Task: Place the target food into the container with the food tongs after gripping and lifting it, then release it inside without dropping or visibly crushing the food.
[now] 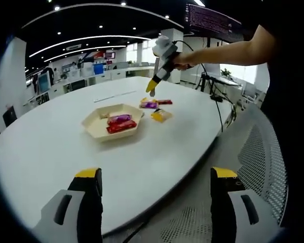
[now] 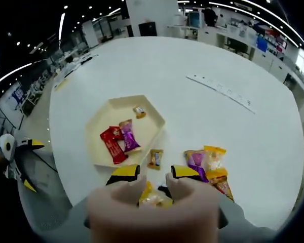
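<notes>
Over the white table (image 2: 192, 86) we hold the right gripper (image 2: 153, 178), jaws pinching a yellow snack packet (image 2: 151, 195) (partly hidden) beside the hexagonal tray (image 2: 104, 119); left gripper (image 1: 157, 185) gapes apart.

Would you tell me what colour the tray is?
The tray is pale cream, clearest in the right gripper view.

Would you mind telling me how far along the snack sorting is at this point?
Done: three wrapped snacks lie in the tray. In hand: the right gripper appears shut on a yellow snack above the table. Left: release it in the tray, then fetch the loose snacks. The left gripper is open.
</notes>
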Action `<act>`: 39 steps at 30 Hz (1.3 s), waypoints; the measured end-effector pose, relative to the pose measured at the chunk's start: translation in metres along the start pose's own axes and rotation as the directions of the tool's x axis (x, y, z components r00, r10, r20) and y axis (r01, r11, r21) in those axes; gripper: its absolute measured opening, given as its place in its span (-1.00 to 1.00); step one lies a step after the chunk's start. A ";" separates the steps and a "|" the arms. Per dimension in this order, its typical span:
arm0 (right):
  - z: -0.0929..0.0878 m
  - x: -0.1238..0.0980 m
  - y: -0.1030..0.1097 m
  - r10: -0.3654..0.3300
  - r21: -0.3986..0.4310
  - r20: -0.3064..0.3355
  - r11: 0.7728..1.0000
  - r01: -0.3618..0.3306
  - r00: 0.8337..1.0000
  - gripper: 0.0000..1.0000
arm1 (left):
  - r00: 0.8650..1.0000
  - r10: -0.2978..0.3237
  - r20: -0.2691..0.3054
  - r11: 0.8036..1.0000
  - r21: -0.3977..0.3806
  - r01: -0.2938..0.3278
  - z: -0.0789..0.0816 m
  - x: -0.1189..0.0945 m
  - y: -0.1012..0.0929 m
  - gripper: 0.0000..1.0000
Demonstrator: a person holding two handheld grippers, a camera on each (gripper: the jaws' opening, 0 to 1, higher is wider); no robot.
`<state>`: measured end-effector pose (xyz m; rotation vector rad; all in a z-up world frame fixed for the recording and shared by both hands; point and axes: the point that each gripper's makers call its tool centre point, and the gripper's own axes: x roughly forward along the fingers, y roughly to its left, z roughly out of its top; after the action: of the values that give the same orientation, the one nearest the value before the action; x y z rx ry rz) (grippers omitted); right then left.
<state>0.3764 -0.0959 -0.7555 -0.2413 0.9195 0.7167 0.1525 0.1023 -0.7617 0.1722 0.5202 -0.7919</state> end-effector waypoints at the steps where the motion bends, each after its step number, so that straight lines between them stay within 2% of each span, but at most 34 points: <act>1: -0.001 0.000 0.000 -0.002 -0.002 -0.002 1.000 0.002 1.000 -0.53 | 1.000 0.002 0.001 1.000 0.001 -0.002 0.000 0.000 0.000 0.73; 15: -0.027 0.012 -0.010 -0.023 -0.009 -0.055 1.000 0.022 0.998 -0.53 | 1.000 0.002 0.005 1.000 0.015 -0.002 0.001 0.000 0.000 0.90; 18: -0.032 0.016 -0.013 -0.032 -0.020 -0.069 0.999 0.030 0.997 -0.53 | 1.000 0.012 0.028 1.000 0.013 -0.012 0.005 -0.002 0.002 0.98; 23: -0.035 0.019 -0.016 -0.028 -0.030 -0.074 0.999 0.026 0.997 -0.53 | 0.999 0.014 0.049 1.000 -0.010 -0.014 0.012 -0.007 0.008 0.99; 32: -0.043 0.030 -0.021 -0.022 -0.051 -0.094 0.999 0.018 0.995 -0.53 | 0.998 0.030 0.049 1.000 -0.008 -0.030 0.014 -0.008 0.011 0.99; 36: -0.046 0.035 -0.020 -0.005 -0.074 -0.096 0.997 -0.002 0.995 -0.52 | 0.998 0.036 0.054 0.999 -0.004 -0.036 0.019 -0.010 0.013 0.99; 39: -0.051 0.038 -0.021 -0.019 -0.119 -0.107 0.993 0.006 0.994 -0.52 | 0.998 0.042 0.054 0.999 -0.001 -0.042 0.021 -0.010 0.016 0.99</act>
<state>0.3730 -0.1184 -0.8183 -0.3933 0.9786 0.7535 0.1661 0.1129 -0.7391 0.1607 0.4639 -0.7538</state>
